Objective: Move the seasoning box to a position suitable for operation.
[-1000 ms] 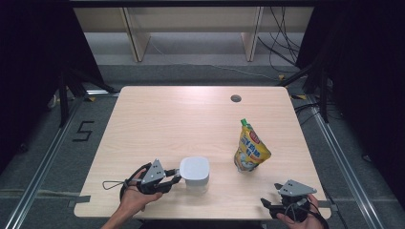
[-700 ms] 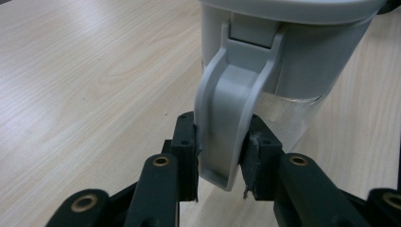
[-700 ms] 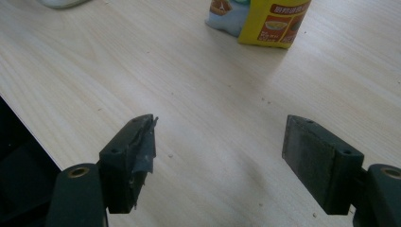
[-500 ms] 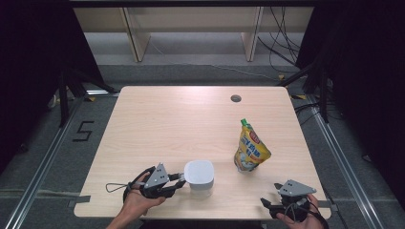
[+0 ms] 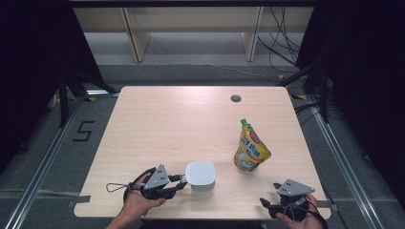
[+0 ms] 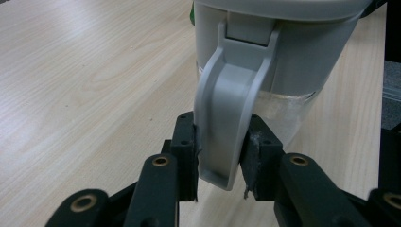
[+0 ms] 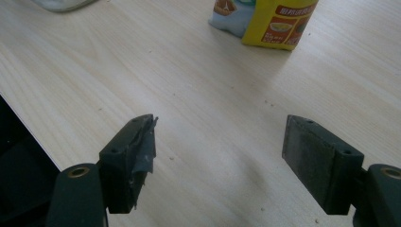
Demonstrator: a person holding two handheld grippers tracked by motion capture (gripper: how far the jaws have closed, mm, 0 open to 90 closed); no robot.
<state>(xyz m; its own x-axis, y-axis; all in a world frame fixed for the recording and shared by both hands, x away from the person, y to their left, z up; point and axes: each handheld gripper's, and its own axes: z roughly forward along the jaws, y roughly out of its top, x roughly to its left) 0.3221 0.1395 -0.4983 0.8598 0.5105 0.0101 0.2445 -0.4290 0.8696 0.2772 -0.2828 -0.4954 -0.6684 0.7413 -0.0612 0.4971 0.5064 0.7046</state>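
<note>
Compared with a second ago, the left gripper (image 5: 177, 183) and the white jug (image 5: 200, 178) it grips sit a little farther right along the table's (image 5: 167, 119) near edge; the right gripper (image 5: 266, 206) has not shifted. In the left gripper view the pads (image 6: 185, 156) clamp the jug's grey handle (image 6: 230, 118) from both sides. The jug stands upright near the front edge, with wide bare tabletop behind it. Farther right, one yellow pouch (image 5: 250, 151) stands, apparently leaning slightly. At the near right corner the right gripper rests spread wide, nothing between its pads (image 7: 137, 153). Counted: one jug, one pouch, two grippers.
</note>
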